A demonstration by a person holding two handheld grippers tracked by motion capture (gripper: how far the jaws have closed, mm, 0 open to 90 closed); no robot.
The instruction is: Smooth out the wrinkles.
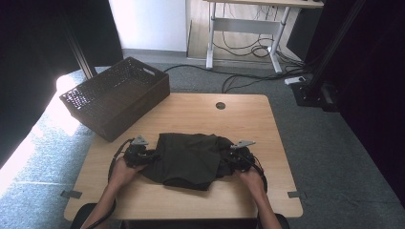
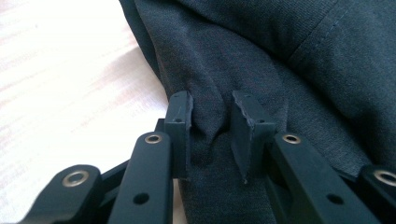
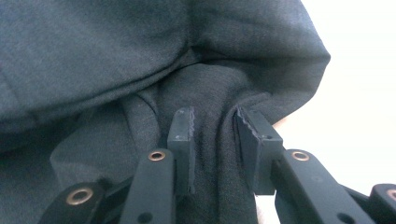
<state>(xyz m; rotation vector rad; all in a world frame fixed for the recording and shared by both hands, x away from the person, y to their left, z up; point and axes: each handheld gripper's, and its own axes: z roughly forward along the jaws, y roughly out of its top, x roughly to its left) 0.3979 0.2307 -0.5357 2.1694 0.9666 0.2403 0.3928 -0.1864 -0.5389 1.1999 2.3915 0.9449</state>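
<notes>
Claws pinching dark cloth at both sides.
Left claw (image 2: 212, 123) and right claw (image 3: 215, 133) each clamped on a fold of cloth (image 1: 188, 160), mid-surface (image 1: 191, 112), likely for lifting or folding evenly.

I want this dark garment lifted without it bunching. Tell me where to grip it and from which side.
Take the dark garment at its two side edges, one claw from each side, low along the table. It lies flat in a folded heap, and its edges bulge into folds. The left claw and right claw each have such a fold between their jaws.
</notes>
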